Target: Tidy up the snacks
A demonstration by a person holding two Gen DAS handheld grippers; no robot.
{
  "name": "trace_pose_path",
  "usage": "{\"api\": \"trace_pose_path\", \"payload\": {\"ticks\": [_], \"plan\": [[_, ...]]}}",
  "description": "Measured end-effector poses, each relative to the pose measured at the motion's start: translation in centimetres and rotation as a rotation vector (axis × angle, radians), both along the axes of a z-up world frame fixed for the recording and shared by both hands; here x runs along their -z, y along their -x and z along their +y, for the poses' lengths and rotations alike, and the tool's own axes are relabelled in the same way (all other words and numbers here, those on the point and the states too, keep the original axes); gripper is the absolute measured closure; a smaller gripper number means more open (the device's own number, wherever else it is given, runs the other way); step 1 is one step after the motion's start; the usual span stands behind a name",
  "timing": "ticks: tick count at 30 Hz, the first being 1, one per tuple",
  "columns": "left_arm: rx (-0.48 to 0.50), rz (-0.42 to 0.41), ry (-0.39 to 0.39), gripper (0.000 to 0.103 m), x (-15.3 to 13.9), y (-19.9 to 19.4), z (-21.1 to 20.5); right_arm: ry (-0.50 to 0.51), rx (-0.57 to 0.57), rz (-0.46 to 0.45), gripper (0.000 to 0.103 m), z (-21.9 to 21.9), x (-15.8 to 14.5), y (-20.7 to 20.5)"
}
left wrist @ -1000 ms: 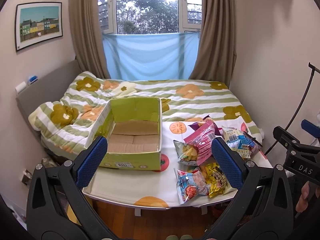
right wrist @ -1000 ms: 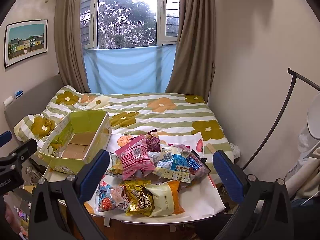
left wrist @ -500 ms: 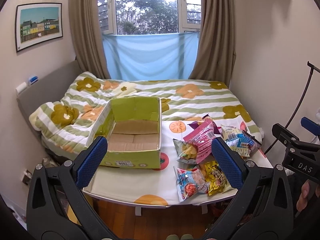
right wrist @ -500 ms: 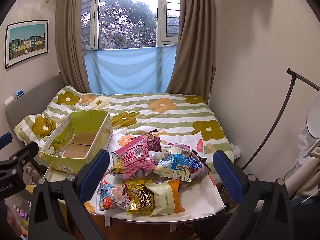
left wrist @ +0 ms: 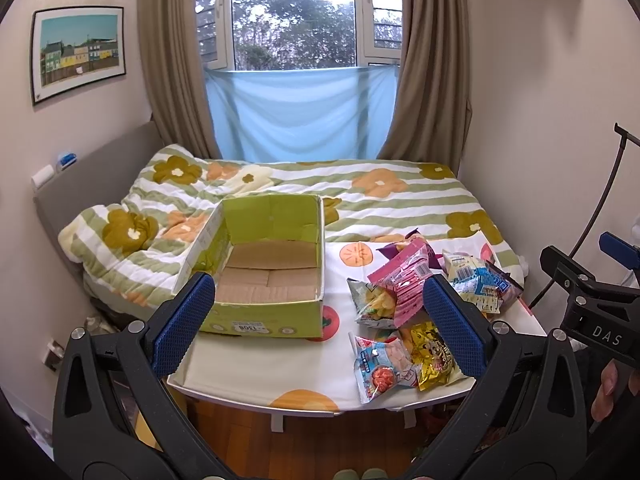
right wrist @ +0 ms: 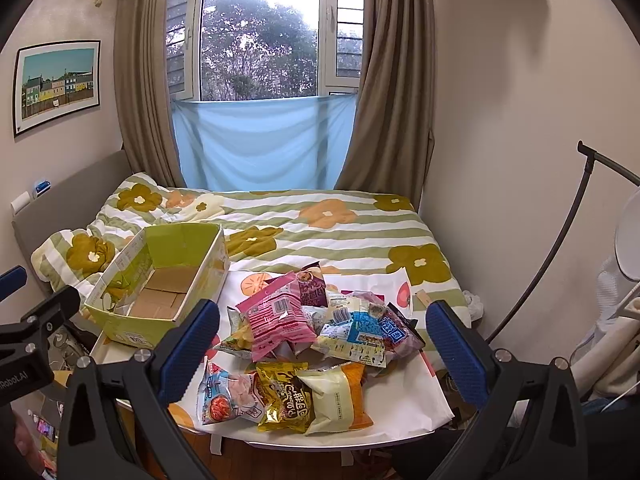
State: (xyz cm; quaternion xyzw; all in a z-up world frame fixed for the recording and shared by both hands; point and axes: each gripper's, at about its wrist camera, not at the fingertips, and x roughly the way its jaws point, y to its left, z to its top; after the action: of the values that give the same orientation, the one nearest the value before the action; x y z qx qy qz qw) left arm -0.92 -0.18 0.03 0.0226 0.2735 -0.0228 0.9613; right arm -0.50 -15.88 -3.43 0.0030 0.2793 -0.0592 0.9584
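A bedroom, daylight at the window: I hold both grippers above the near edge of a small table (left wrist: 224, 376) draped in a white cloth with orange fruit prints, set against the foot of a bed (right wrist: 340, 232) under a green-striped floral quilt. My left gripper (left wrist: 318, 320) hangs with its blue-padded jaws spread wide and nothing between them, framing the open green cardboard box (left wrist: 264, 264) that sits on the table's left half, its brown floor bare. My right gripper (right wrist: 322, 346) is likewise wide open and empty, poised over the heap of snack packets (right wrist: 312, 344) on the table's right half, well apart from the box. In that heap a pink packet (right wrist: 276, 320) lies on top near the middle, a purple one (right wrist: 310, 288) behind it, a blue-and-white one (right wrist: 366, 330) to its right; along the front edge lie a pale blue packet (right wrist: 226, 396), a yellow packet (right wrist: 286, 396) and a cream-and-orange packet (right wrist: 336, 396), side by side and overlapping. A framed picture (left wrist: 78, 54) of coloured houses hangs on the left wall.
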Motion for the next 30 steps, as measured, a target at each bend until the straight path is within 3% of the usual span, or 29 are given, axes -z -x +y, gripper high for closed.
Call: {"api": "trace_pose_path", "payload": {"ticks": [30], "plan": [[0.012, 0.006, 0.017, 0.000, -0.12, -0.06, -0.05, -0.009, -0.004, 0.001, 0.000, -0.05, 0.44, -0.14]]}}
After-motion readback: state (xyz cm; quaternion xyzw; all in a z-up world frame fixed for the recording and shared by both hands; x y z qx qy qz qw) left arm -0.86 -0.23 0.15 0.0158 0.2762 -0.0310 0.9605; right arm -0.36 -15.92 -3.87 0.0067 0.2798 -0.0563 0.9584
